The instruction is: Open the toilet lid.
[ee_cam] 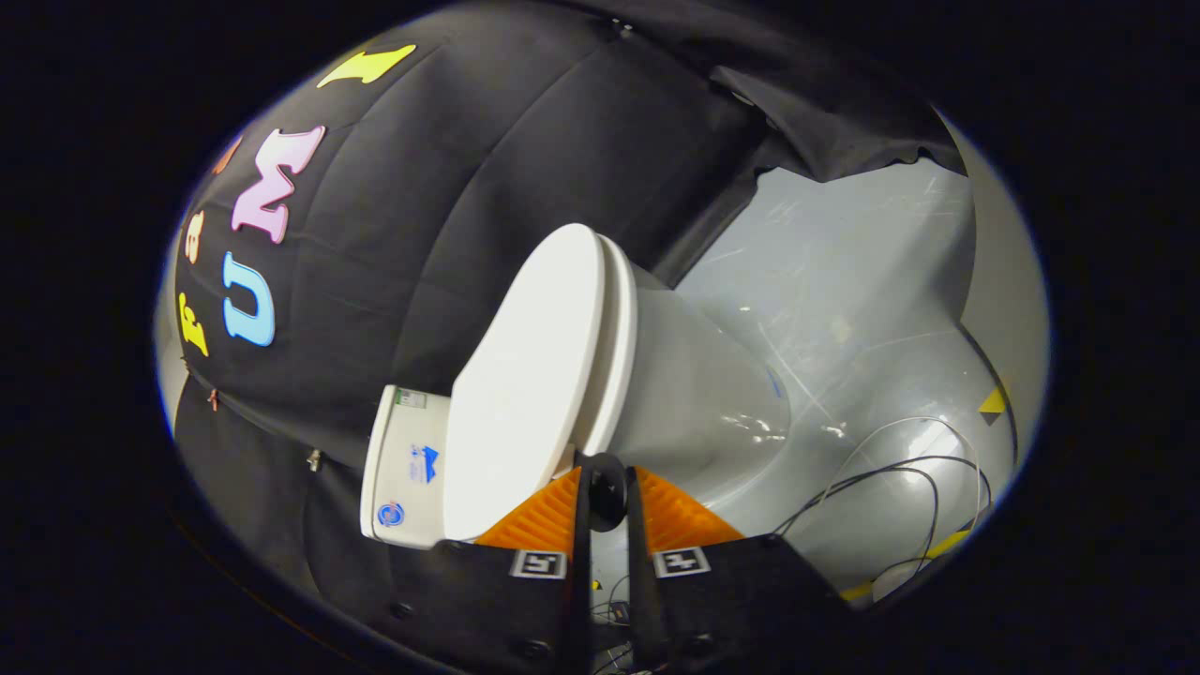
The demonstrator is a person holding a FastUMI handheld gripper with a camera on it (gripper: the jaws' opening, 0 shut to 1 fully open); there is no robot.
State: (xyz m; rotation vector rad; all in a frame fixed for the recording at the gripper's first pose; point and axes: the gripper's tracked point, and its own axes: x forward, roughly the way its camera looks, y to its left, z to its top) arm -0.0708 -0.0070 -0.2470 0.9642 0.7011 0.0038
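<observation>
Gripper [606, 487] jaws nearly closed beside toilet lid [525, 375]; cables [900, 487] on floor [844, 281].

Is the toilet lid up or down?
Down. The lid lies flat on the seat, with no gap showing. The gripper is at its edge, fingers nearly together, gripping nothing.

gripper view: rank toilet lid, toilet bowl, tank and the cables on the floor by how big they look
1. toilet lid
2. toilet bowl, close to the lid, so unsure
3. tank, partly hidden by the lid
4. cables, thin loops

The gripper jaws are nearly closed, just short of the lid's edge.
</observation>
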